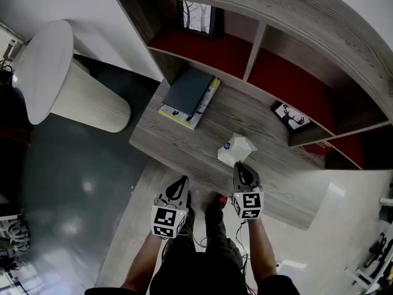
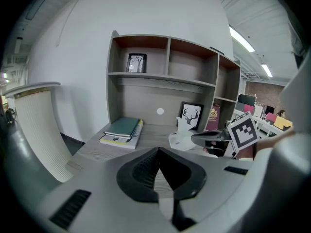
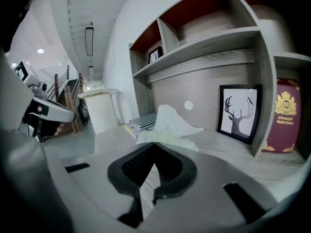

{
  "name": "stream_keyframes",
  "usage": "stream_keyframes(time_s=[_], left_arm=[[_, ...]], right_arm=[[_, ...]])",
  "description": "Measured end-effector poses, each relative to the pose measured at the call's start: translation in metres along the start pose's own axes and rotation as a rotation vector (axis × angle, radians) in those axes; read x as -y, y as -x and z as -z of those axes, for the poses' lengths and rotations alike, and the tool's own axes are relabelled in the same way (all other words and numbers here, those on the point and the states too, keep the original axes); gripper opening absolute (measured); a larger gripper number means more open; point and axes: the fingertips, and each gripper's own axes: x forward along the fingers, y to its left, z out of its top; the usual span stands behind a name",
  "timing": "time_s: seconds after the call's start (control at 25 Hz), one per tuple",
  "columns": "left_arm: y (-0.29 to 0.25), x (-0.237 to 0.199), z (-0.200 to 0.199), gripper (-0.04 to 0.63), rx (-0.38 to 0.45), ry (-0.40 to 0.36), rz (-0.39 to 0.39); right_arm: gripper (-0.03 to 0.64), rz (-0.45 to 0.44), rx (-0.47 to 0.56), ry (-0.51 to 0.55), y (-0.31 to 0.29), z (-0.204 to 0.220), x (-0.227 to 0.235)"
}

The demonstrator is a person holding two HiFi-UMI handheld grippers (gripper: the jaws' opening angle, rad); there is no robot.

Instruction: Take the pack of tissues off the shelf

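Looking past our clenched, empty right gripper [image 1: 244,172], we find it hiding the near side of the tissues [image 1: 235,152], which sit on the desktop [image 1: 184,149] near its front edge. A loose sheet [image 3: 167,116] stands upright from the top; the pack's long axis we cannot make out. Our left gripper [image 1: 179,188] is clenched empty too.
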Motion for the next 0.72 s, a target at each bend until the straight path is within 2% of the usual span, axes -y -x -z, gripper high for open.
stream_keyframes(time_s=[0.56, 0.72], left_arm=[[-0.009, 0.016, 0.005, 0.006, -0.014, -0.007, 0.036], [-0.009, 0.019, 0.007, 0.006, -0.017, -0.005, 0.040]], right_arm=[[0.029, 0.006, -0.047, -0.017, -0.005, 0.024, 0.007], [0.031, -0.018, -0.071, -0.026, -0.006, 0.033, 0.006]])
